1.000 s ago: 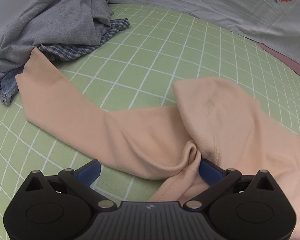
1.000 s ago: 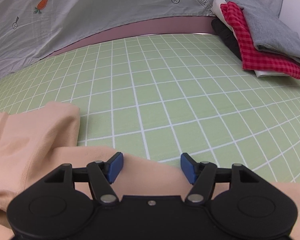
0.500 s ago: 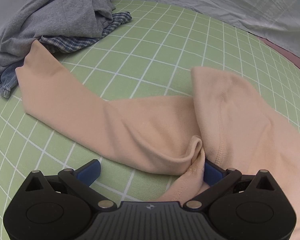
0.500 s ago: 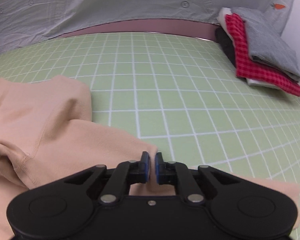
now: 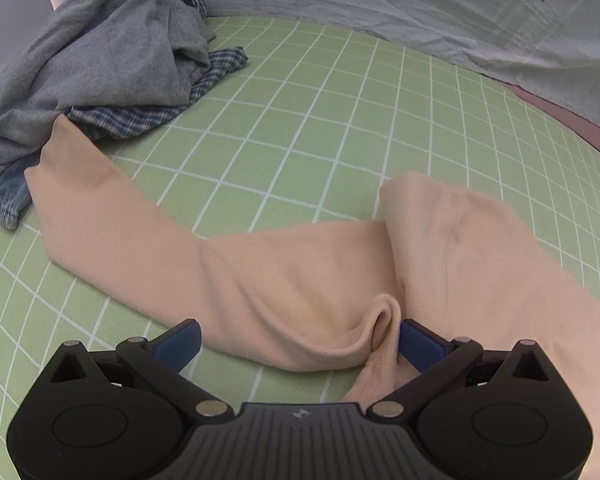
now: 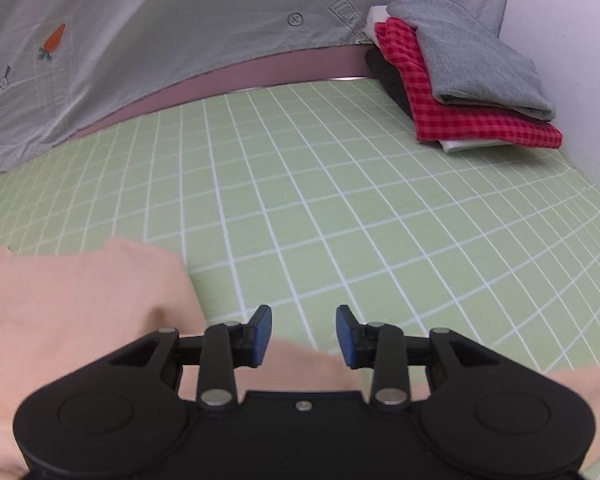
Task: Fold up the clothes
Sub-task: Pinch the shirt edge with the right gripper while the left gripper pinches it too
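The step in hand looks like laying out and smoothing the peach-coloured long-sleeved knit top (image 5: pixel 292 280) before any fold is made. It lies on the green mat with a white grid (image 5: pixel 320 128), one sleeve stretched away to the far left, its cuff touching the loose heap of grey, blue-plaid and denim clothes (image 5: pixel 100 64). The body is bunched at the near right, with a soft looped ridge of fabric standing up beside the left gripper (image 5: pixel 300 340).

That gripper sits low over the mat with its jaws wide apart; the right-hand blue pad touches the looped ridge, the other rests over bare mat and a fold of the top lies between them — nothing is pinched. The right gripper (image 6: pixel 304 336) hovers over the top's near edge, jaws apart, holding no cloth, pointing across open mat toward the neat stack of folded grey, red-checked, white and dark garments (image 6: pixel 468 80) at the far right.

The next move likely calls for each gripper to take an edge and draw the bunched body flat — the thin knit will probably drag and wrinkle if pulled from one side only.
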{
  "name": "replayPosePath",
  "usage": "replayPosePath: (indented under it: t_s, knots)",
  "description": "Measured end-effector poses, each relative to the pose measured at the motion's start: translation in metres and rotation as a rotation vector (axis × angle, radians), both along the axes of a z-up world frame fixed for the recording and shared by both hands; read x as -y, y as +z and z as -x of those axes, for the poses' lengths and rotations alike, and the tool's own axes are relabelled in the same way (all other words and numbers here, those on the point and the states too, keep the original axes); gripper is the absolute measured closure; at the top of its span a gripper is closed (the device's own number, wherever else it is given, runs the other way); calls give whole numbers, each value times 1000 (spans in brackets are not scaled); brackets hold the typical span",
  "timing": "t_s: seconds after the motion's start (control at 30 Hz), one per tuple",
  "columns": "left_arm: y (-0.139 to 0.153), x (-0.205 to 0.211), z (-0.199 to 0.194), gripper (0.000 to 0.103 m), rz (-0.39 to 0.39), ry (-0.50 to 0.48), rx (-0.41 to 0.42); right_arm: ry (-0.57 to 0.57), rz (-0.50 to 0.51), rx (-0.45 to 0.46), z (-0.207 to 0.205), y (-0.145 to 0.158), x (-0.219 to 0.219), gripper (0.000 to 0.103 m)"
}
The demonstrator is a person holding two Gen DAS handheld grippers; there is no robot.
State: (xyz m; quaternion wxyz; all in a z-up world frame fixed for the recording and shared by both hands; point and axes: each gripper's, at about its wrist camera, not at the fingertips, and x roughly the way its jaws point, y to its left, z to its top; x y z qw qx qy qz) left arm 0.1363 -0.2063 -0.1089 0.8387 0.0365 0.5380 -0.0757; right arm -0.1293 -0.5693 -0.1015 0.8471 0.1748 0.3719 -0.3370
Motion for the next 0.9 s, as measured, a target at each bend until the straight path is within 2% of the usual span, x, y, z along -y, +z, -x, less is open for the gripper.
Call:
replayPosePath:
  t_s: [0.2,0.27,0.37,0.43,0.47,0.57,0.6,0.73,0.9]
  knots:
    - [1,17,-20,1,35,-25,8,126,-84,63,-53,-1,-1,57]
    - [-2,23,-25,3,45,-44,2,167,-110,57,-69,-5,-2,57]
    - [-6,32,-31,16,54,-77,-16,212,-125,9,-86,-13,-5,60]
    - [-9,38,-35,34,61,-97,-26,220,-125,-1,-91,-17,-3,83]
    - [-9,41,-37,39,66,-106,-29,222,-125,0,-93,-18,-2,95]
    - [-8,53,-42,68,58,-131,0,258,-106,7,-101,-18,4,97]
    - [-6,58,-46,89,65,-134,12,279,-85,2,-109,-17,6,97]
    - [2,78,-64,93,93,-144,68,351,5,-11,-145,-13,14,98]
    - [3,107,-104,93,99,-128,142,365,69,26,-211,-6,50,98]
